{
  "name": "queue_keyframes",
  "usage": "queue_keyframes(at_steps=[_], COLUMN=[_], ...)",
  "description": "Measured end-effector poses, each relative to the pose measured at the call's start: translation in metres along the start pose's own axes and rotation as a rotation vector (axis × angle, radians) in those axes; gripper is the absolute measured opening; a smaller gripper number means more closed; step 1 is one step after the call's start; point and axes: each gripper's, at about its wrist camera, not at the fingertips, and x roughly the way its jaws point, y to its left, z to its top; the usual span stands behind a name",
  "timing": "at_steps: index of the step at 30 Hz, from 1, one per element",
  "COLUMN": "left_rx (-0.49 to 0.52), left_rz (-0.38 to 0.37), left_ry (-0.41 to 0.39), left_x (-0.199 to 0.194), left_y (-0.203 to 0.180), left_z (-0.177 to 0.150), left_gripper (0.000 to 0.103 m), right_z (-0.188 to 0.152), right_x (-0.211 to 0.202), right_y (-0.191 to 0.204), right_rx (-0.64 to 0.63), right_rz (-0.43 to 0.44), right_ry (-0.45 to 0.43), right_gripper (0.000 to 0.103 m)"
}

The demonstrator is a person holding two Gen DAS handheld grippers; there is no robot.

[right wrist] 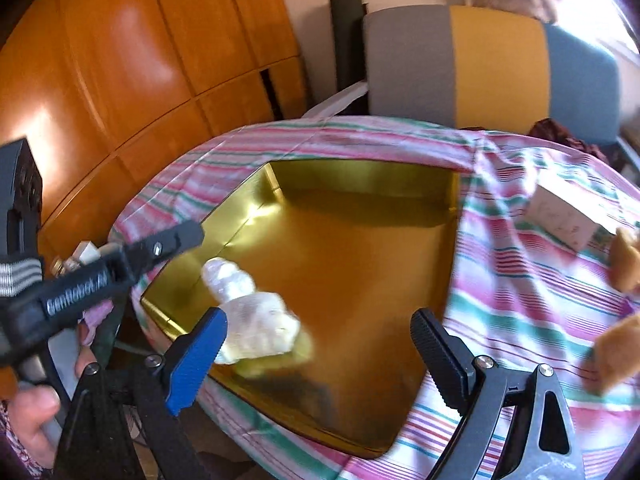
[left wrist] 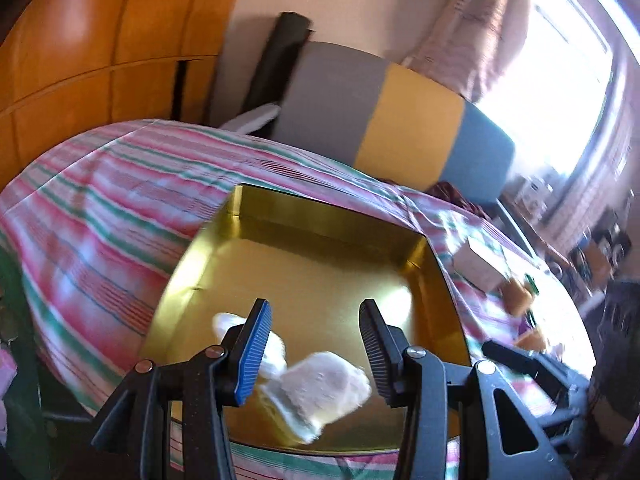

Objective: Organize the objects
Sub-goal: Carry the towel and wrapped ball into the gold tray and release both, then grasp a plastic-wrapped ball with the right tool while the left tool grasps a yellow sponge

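Both of my grippers hang over the gold tray [left wrist: 320,264], jaws spread and holding nothing. Left gripper [left wrist: 316,354] sits low in its frame, a white crumpled object [left wrist: 324,390] lying on the tray floor just below its fingertips. Right gripper [right wrist: 320,356] is spread wider; in its view that white object [right wrist: 256,320] lies lower left of centre. Striped cloth [right wrist: 520,280] surrounds the tray, with a small pale box [right wrist: 564,220] at right.
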Motion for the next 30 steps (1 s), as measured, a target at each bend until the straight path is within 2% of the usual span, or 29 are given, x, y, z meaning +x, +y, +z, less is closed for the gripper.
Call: queue_keyframes(at_steps=[3, 12, 20, 25, 30], left_rx=[0.032, 0.105, 0.174, 0.245, 0.294], left_rz=[-0.053, -0.108, -0.21, -0.249, -0.302], left_ry=[0.006, -0.005, 0.03, 0.062, 0.098], left_x=[-0.001, -0.008, -0.009, -0.01, -0.011], left_y=[-0.012, -0.037, -0.07, -0.096, -0.12], left_z=[-0.005, -0.017, -0.032, -0.046, -0.057], left_gripper=[0.046, 0.046, 0.046, 0.046, 0.047], right_z=[-0.004, -0.018, -0.04, -0.052, -0.059], right_x=[-0.012, -0.059, -0.11, -0.131, -0.13], right_y=[-0.011, -0.077, -0.183, -0.252, -0.294], right_rx=[0.003, 0.057, 0.226, 0.358, 0.384], right_rz=[-0.032, -0.179, -0.44, -0.554, -0.563], right_ry=[-0.015, -0.049, -0.074, -0.038, 0.034], right_gripper=[0.094, 0.094, 0.094, 0.093, 0.085])
